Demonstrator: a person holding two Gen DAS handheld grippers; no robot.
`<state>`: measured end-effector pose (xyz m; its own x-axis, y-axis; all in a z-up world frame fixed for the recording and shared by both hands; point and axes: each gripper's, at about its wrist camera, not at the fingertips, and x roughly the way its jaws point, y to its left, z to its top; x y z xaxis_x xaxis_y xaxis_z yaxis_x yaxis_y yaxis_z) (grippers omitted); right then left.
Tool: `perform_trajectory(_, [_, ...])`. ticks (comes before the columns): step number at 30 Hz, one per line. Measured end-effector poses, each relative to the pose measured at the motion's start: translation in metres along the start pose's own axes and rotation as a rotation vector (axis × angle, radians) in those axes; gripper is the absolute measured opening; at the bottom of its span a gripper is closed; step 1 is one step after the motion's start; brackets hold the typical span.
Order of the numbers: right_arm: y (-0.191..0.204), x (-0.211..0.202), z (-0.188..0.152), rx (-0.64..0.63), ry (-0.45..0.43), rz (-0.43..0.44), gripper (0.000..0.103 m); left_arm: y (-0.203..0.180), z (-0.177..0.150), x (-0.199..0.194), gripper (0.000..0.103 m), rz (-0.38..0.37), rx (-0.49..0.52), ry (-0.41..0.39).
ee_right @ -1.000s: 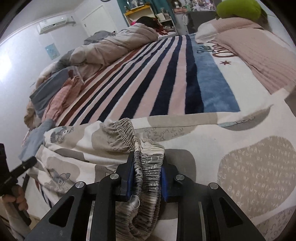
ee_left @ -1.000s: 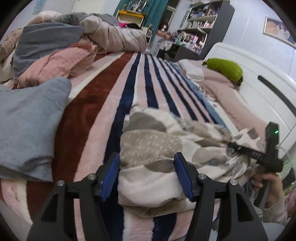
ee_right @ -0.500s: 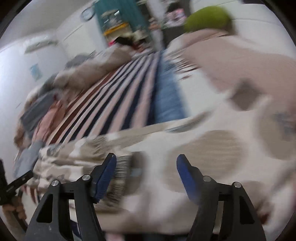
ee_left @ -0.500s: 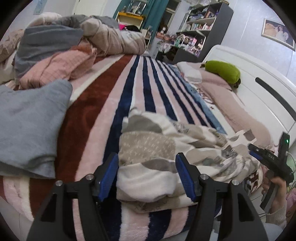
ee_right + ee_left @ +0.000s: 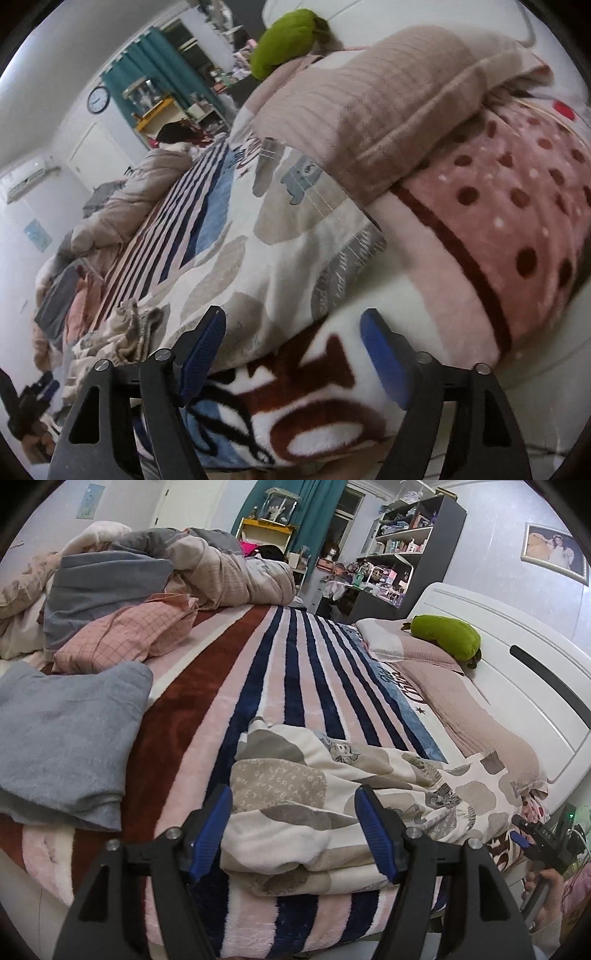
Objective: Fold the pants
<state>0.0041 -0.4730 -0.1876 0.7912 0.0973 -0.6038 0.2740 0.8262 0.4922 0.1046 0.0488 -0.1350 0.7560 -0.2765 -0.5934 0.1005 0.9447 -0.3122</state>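
The cream pants point(image 5: 295, 797) with grey and beige patches lie folded lengthwise across the near edge of the striped blanket point(image 5: 258, 686). My left gripper point(image 5: 297, 830) hovers just over their left end. Its jaws are opening, the fabric shows between the blue pads point(image 5: 218, 827), and neither pad presses on it. My right gripper point(image 5: 291, 354) is also opening, with only blanket under it. It is beside the pants' leg end point(image 5: 295, 240), and the bunched waistband point(image 5: 136, 325) lies off to the left. The right gripper point(image 5: 522, 830) also shows at the far right in the left wrist view, held by a hand.
A folded grey cloth point(image 5: 62, 738), a pink checked cloth point(image 5: 122, 642) and heaped quilts point(image 5: 221, 572) fill the bed's left side. A pillow with a green plush point(image 5: 447, 637) lies along the white headboard point(image 5: 517, 635). A pink dotted blanket point(image 5: 517, 221) bulges at the right.
My right gripper has let go of the gathered waistband, opened wide and swung right to the leg end, rolling as it went. My left gripper has lifted a little and its jaws have widened.
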Motion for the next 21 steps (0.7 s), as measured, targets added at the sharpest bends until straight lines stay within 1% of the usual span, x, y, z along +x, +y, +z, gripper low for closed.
perform_trajectory(1, [0.001, 0.004, 0.003, -0.013, -0.005, -0.001, 0.08, -0.001, 0.0, -0.001, 0.065, 0.0, 0.002, 0.0])
perform_trajectory(3, [0.0, 0.013, 0.01, 0.0, -0.017, 0.014, 0.082, -0.003, -0.001, -0.002, 0.065, 0.002, 0.005, -0.005])
perform_trajectory(6, [0.003, 0.024, 0.017, 0.009, -0.024, 0.025, 0.082, -0.004, -0.002, -0.004, 0.065, 0.009, -0.001, -0.008])
perform_trajectory(7, [0.005, 0.03, 0.02, 0.009, -0.023, 0.028, 0.08, -0.004, -0.002, -0.003, 0.065, 0.012, -0.001, -0.008])
perform_trajectory(8, [0.009, 0.034, 0.021, 0.004, -0.024, 0.036, 0.075, -0.004, -0.002, -0.003, 0.065, 0.016, 0.001, -0.008])
perform_trajectory(10, [0.017, 0.04, 0.023, -0.016, -0.018, 0.045, 0.034, -0.004, -0.002, -0.004, 0.065, 0.017, 0.002, -0.01])
perform_trajectory(11, [0.021, 0.041, 0.024, -0.031, -0.012, 0.029, 0.026, -0.004, -0.002, -0.005, 0.065, 0.015, 0.001, -0.012])
perform_trajectory(12, [0.024, 0.042, 0.024, -0.046, -0.012, 0.019, 0.013, -0.003, -0.002, -0.005, 0.065, 0.015, -0.001, -0.015])
perform_trajectory(13, [0.03, 0.041, 0.025, -0.063, -0.02, 0.02, 0.01, -0.003, -0.002, -0.006, 0.065, 0.016, -0.003, -0.018])
perform_trajectory(17, [0.046, 0.027, 0.031, -0.106, -0.064, 0.033, 0.007, 0.001, -0.002, -0.008, 0.065, 0.008, -0.015, -0.028])
perform_trajectory(21, [0.071, 0.01, 0.041, -0.147, -0.078, 0.093, 0.006, 0.002, -0.002, -0.013, 0.065, -0.016, -0.019, -0.05])
